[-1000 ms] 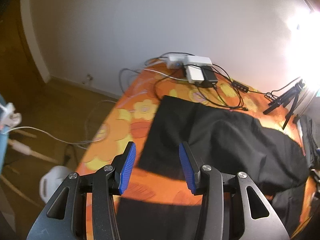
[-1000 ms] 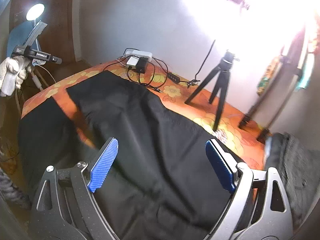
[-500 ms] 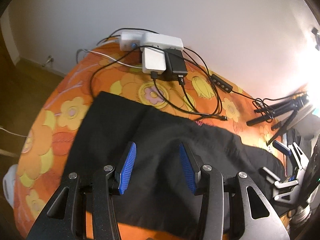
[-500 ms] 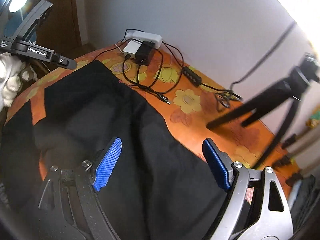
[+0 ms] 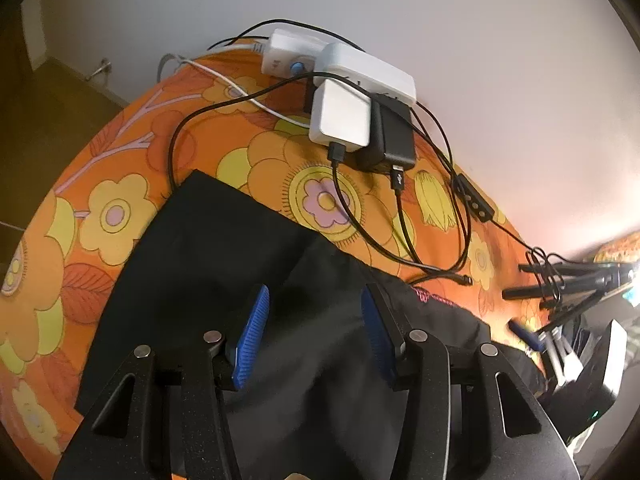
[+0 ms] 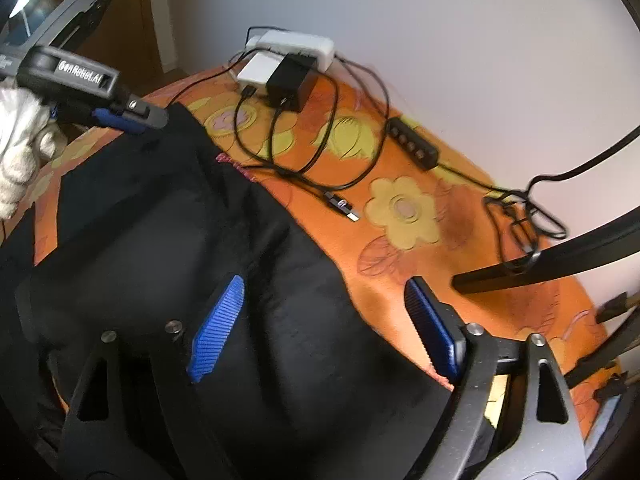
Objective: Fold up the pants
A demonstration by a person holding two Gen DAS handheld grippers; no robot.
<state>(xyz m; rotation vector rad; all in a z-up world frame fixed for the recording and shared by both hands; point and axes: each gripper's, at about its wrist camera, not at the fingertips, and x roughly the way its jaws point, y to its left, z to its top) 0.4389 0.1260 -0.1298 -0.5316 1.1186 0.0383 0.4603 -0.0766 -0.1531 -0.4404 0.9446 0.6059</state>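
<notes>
Black fabric pants (image 6: 168, 240) lie spread on the orange flower-print surface (image 6: 404, 216), long axis running from far-left to near-right. Left hand-held gripper (image 5: 314, 322), gloved hand (image 6: 18, 152) on it, hangs over the far-left corner, jaws half spread, nothing pinched. Right hand-held gripper (image 6: 324, 328) straddles the pants' right edge, jaws just closing, cloth not yet pinched. Right looks nearer its grab. Chargers, black cables (image 6: 320, 128) beyond; white wall (image 6: 440, 40) behind.
</notes>
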